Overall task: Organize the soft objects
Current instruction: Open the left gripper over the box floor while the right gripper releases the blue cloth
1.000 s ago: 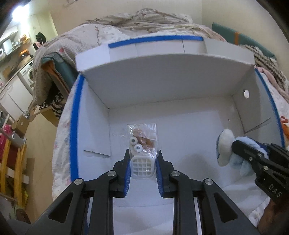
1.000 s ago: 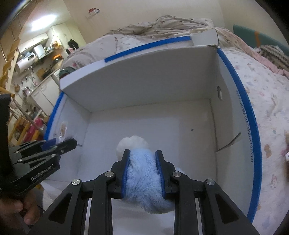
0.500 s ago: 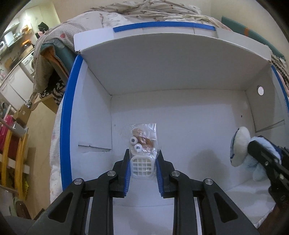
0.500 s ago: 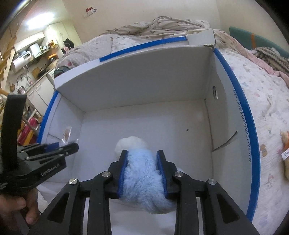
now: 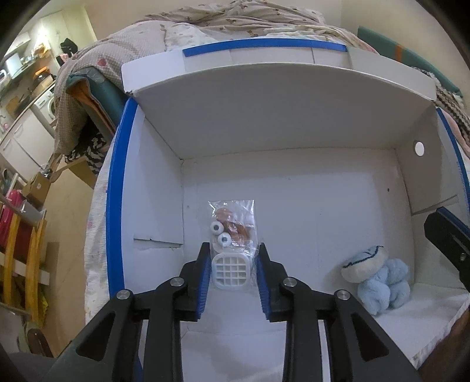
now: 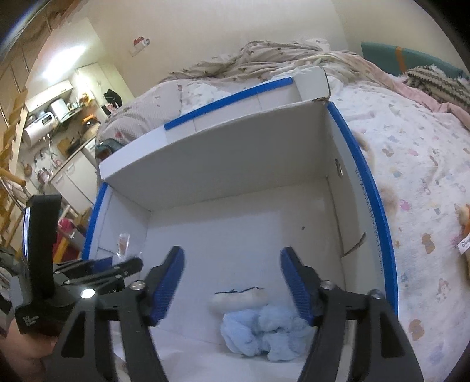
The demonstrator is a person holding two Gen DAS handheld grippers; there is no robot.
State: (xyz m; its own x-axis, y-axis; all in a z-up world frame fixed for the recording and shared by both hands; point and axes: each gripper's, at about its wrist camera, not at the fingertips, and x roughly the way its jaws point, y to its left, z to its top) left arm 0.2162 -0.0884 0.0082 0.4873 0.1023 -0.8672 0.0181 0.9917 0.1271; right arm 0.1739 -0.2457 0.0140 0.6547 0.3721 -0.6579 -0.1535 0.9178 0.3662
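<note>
A white cardboard box with blue-taped edges lies open on the bed; it also shows in the right wrist view. My left gripper is shut on a clear plastic bag holding a white grid piece, toy eyes and brown bits, over the box's left floor. A light blue plush toy with a white face lies on the box floor at the near right; it also shows in the right wrist view. My right gripper is open and empty just above the plush.
The box sits on a patterned white quilt. A rumpled beige blanket lies behind the box. An orange plush is at the far right on the bed. A kitchen area and a wooden rack are at the left.
My right gripper opened and let go of the blue plush, which now lies on the box floor, and it drew back upward. My left gripper still holds the bag, pulled back slightly.
</note>
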